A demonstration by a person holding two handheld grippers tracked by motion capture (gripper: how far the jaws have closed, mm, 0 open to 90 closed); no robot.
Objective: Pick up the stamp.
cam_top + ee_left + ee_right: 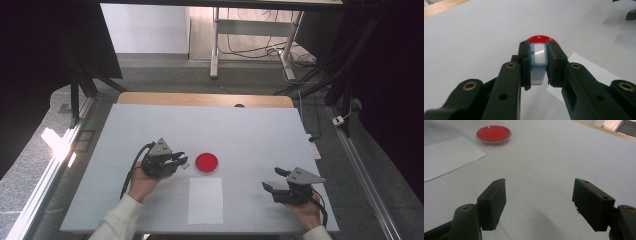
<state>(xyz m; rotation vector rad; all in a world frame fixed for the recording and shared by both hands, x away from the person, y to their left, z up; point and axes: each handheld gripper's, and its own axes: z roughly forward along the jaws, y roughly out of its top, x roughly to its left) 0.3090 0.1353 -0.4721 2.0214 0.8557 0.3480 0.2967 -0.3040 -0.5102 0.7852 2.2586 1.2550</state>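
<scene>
The left gripper (538, 72) has its black jaws clamped on a small pale-blue block with a white glossy face (539, 56), pinched by its two sides so that the face looks up toward the camera; in the high view the left gripper (181, 160) holds it just left of the dish. The right gripper (539, 205) stands wide apart with nothing between its pads, and in the high view it rests low near the table's right front, probably kept clear while the other hand works.

The white-covered table (250, 125) carries a blank white paper sheet (205, 200) at its near middle, likely laid out as a working spot. Just beyond it sits the round clear dish with a red filling (206, 162), within easy reach of both hands.

What the blue block is I cannot tell: the jaws cover its sides, its markings are too small, and it hides most of the dish (539, 39) behind it.
</scene>
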